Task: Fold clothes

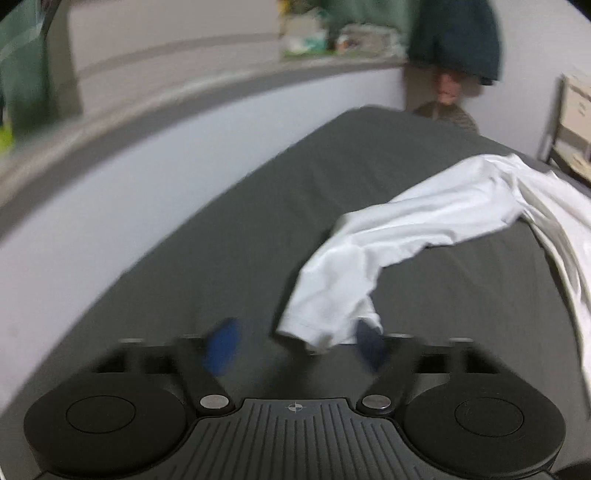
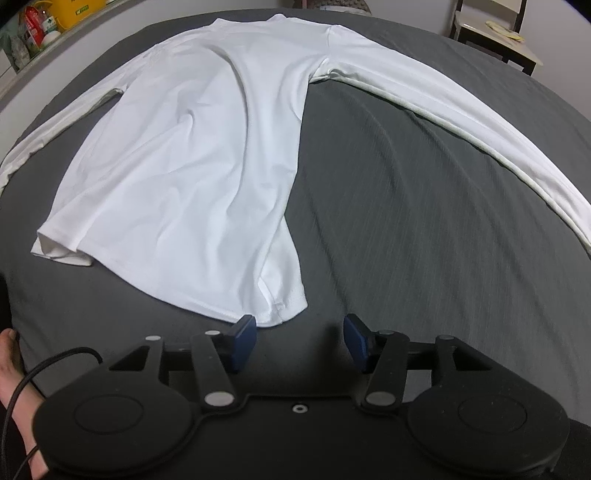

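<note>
A white long-sleeved shirt (image 2: 207,147) lies spread flat on a dark grey bed sheet (image 2: 406,221), both sleeves stretched out to the sides. My right gripper (image 2: 300,341) is open just short of the shirt's near hem corner (image 2: 280,306), with nothing between its blue pads. In the blurred left wrist view one sleeve (image 1: 406,229) runs from the right across the sheet (image 1: 221,229). Its cuff (image 1: 317,332) ends between the spread fingers of my left gripper (image 1: 295,347), close to the right pad (image 1: 369,349). That gripper is open and grips nothing.
A pale wall (image 1: 129,177) with a cluttered ledge (image 1: 332,37) borders the bed on the left. A dark garment (image 1: 454,40) hangs at the far end. A chair (image 2: 491,33) stands beyond the far right corner. A person's bare skin and a black cable (image 2: 22,384) show bottom left.
</note>
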`<action>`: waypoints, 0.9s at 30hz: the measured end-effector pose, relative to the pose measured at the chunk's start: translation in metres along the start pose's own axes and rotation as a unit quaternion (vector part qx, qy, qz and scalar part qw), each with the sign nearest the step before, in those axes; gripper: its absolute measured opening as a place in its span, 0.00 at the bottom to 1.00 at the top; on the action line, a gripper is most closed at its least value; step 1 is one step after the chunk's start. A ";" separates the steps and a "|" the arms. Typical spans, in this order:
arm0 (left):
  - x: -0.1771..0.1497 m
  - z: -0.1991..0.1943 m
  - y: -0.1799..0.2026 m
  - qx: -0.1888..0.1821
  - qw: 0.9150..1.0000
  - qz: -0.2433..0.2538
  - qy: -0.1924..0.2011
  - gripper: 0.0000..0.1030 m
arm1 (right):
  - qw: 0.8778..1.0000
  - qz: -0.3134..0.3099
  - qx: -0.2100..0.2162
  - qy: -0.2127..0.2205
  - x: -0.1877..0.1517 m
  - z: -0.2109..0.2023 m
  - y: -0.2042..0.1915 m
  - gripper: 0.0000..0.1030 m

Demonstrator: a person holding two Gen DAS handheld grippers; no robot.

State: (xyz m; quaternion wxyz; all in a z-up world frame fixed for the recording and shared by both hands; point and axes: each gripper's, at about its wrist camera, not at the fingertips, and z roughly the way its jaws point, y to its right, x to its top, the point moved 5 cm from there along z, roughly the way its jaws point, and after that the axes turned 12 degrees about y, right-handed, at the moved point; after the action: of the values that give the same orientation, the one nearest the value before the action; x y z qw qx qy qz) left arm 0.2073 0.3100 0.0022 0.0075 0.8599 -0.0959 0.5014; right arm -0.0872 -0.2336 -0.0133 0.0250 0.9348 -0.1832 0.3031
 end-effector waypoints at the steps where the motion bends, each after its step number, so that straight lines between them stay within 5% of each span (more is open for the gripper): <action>1: 0.001 0.000 0.005 0.006 1.000 0.017 0.011 0.77 | 1.000 0.000 0.000 0.000 0.000 0.000 0.000 0.50; 5: 0.002 0.004 0.015 0.043 0.989 0.135 0.034 0.77 | 1.000 -0.001 -0.003 0.000 0.000 -0.001 0.000 0.51; 8: 0.001 0.012 0.029 0.030 0.980 0.195 0.023 0.76 | 1.000 -0.001 -0.003 0.001 0.000 -0.001 0.000 0.51; 10: -0.003 0.016 0.035 0.027 0.975 0.219 0.015 0.67 | 1.000 -0.001 -0.004 0.001 -0.001 -0.001 0.000 0.51; 12: -0.004 0.019 0.034 0.032 0.973 0.227 0.005 0.49 | 1.000 -0.002 -0.003 -0.001 -0.001 -0.001 0.000 0.51; 14: -0.001 0.021 0.032 0.038 0.974 0.224 0.004 0.44 | 1.000 -0.001 -0.003 -0.002 0.000 0.000 0.000 0.51; 20: 0.010 0.022 0.033 0.026 0.976 0.215 0.018 0.44 | 1.000 0.000 -0.002 -0.003 0.000 0.000 0.000 0.51; 27: -0.004 0.035 0.047 0.032 0.952 0.304 -0.012 0.44 | 1.000 0.001 -0.002 -0.005 0.000 0.001 0.000 0.52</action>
State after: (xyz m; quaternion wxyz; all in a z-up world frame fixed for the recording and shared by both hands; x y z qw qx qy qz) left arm 0.2274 0.2608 -0.0228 -0.1737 0.7956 -0.3368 0.4727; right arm -0.0865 -0.2338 -0.0139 0.0255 0.9362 -0.1845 0.2980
